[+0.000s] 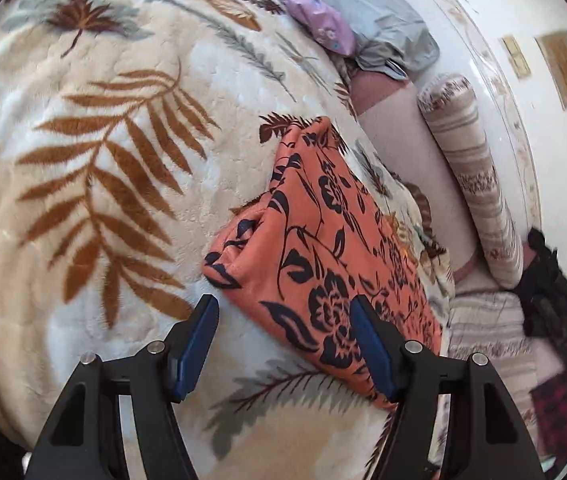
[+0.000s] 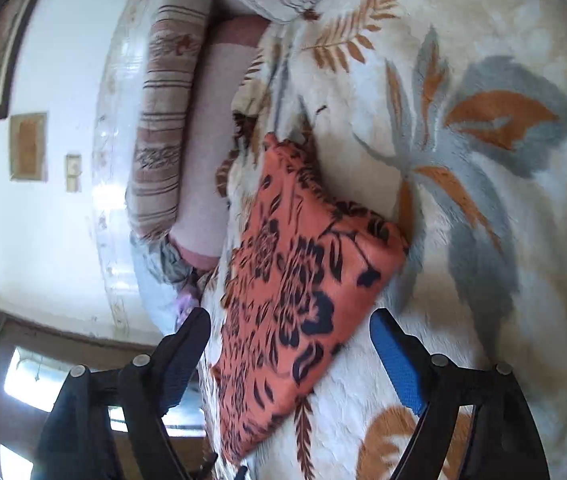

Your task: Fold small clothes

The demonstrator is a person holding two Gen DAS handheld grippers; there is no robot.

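Observation:
An orange garment [image 1: 323, 248] with a dark floral print lies folded into a narrow oblong on a cream fleece blanket [image 1: 103, 160] with brown and grey leaves. My left gripper [image 1: 283, 304] hovers open over the garment's near end; one blue pad stands over the blanket and the other over the cloth. In the right wrist view the same garment [image 2: 295, 280] stretches away from me across the blanket [image 2: 483, 240]. My right gripper [image 2: 289, 316] is open wide, its fingers straddling the garment's near part without pressing on it.
A striped bolster [image 1: 471, 168] [image 2: 167, 120] lies along the bed's edge by the white wall. Grey and lilac clothes [image 1: 363, 28] are heaped at the far corner. Dark clothing [image 1: 547, 288] sits beyond the bolster's end. A window [image 2: 23, 372] shows at lower left.

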